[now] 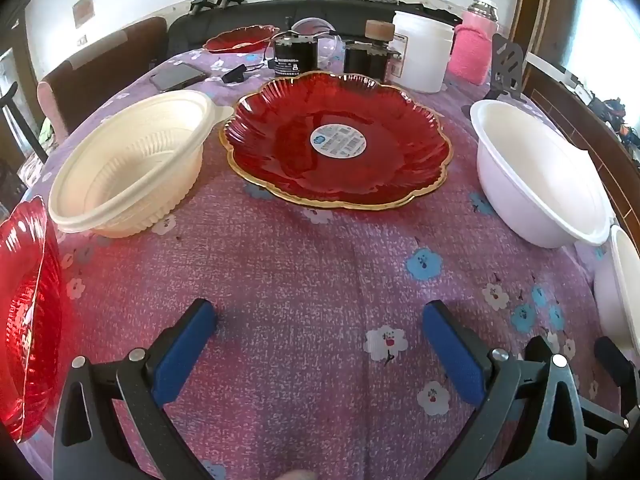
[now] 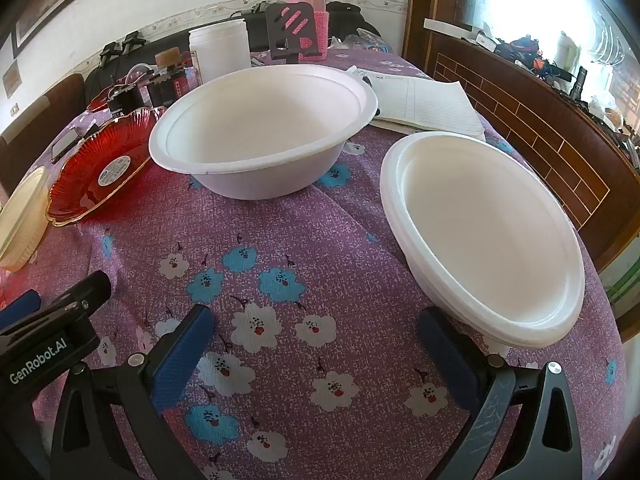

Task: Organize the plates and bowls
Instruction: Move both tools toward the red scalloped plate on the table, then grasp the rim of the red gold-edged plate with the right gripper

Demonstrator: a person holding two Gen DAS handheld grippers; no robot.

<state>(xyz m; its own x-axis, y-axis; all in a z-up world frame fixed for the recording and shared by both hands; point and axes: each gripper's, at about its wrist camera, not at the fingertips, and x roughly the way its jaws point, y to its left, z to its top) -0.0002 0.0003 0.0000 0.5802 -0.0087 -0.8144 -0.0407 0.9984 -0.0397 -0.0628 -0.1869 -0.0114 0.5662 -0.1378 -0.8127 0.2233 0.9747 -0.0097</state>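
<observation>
Left gripper [image 1: 320, 320] hangs low over the purple floral tablecloth [image 1: 304, 264], blue pads spread wide w/ nothing between them. Right gripper [image 2: 316, 320] is the same: jaws wide apart, empty, just above the cloth.

Left wrist view: big red plate [image 1: 338, 140] w/ gold scalloped rim sits centre of the table, round label stuck in its middle. Cream ribbed bowl [image 1: 132, 164] is to its left, rim nearly touching the plate edge. White bowl [image 1: 536, 176] stands on the right, apart from the plate. A 2nd red plate [image 1: 28, 308] shows at the far left edge, only partly in frame. A 3rd red dish [image 1: 240, 38] sits at the back of the table, near a phone [image 1: 178, 76], two dark cylinders [image 1: 296, 56], a white tub [image 1: 422, 50] and a pink-sleeved flask [image 1: 474, 50].

Right wrist view: the white bowl [image 2: 260, 128] is ahead, centre-left, upright. A stack of white bowls [image 2: 484, 232] sits to the right, near the table edge; its near rim is just beside the right-hand pad. Can't tell how many are in the stack. Big red plate [image 2: 100, 168] lies left of the white bowl, cream bowl [image 2: 20, 220] at the far left edge. Open notebook [image 2: 428, 104] lies behind the stack. Left gripper's body [image 2: 52, 320] pokes in at lower left
</observation>
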